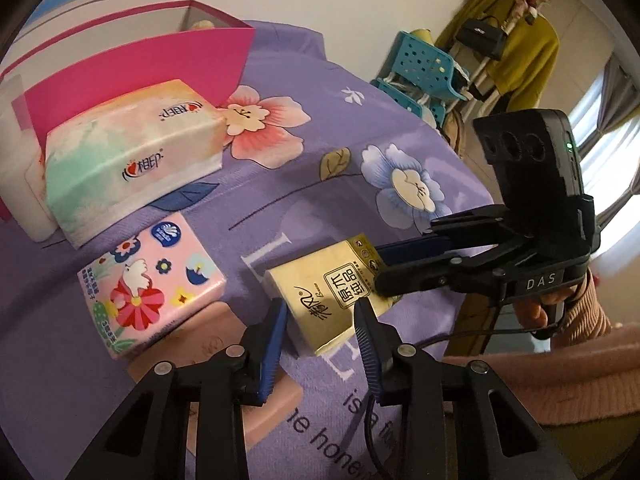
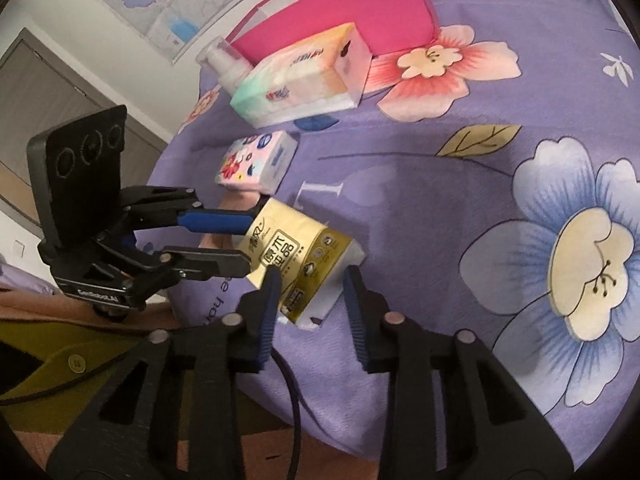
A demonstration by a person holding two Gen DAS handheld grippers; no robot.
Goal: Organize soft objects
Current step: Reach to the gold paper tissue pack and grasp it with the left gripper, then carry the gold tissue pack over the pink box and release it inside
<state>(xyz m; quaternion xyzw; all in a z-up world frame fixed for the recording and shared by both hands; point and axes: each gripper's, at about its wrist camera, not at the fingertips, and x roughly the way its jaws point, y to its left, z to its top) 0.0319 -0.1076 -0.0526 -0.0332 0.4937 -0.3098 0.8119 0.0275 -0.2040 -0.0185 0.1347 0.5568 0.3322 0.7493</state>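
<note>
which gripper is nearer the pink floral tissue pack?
Left. The left gripper straddles the gold tissue pack right beside the pink floral tissue pack; the right gripper holds the gold pack's far end.

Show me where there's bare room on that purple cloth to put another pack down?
Free: the stretch around the blue flower, right of the yellow tissue pack. Crowded: the pink box, pastel tissue pack and pink floral pack cluster together.

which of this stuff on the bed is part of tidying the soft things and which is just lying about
Part of the job:
- yellow tissue pack, with the left tool and right tool both at it
- pink floral tissue pack
- large pastel tissue pack
- pink box

Just lying about:
- pump bottle
- teal stool
- black handbag
</note>
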